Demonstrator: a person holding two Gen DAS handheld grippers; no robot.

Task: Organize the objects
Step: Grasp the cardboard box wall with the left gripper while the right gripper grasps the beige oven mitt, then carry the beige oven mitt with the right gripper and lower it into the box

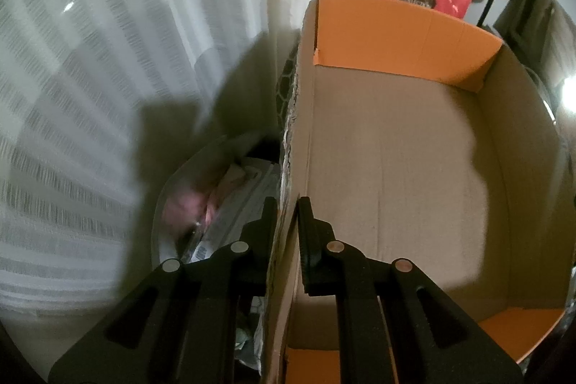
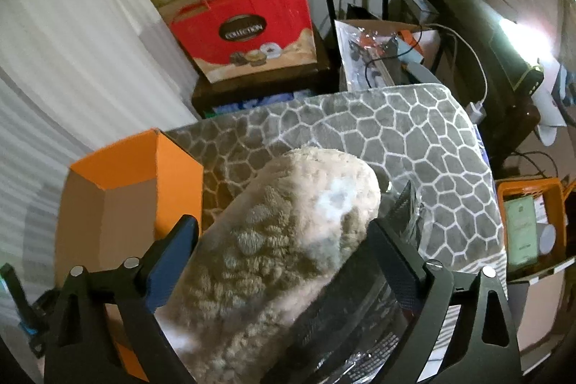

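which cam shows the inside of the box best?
Left wrist: the box fills the frame, floor and orange flaps visible, left tongs clamped on its wall. Right wrist shows only one open corner, beside the fluffy roll the right tongs hold.

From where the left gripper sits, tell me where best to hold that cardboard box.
Grip the cardboard box by its upright side wall, coming from above over the open top. The wall is thin and its rim exposed; the left gripper already straddles it, one finger inside, one outside.
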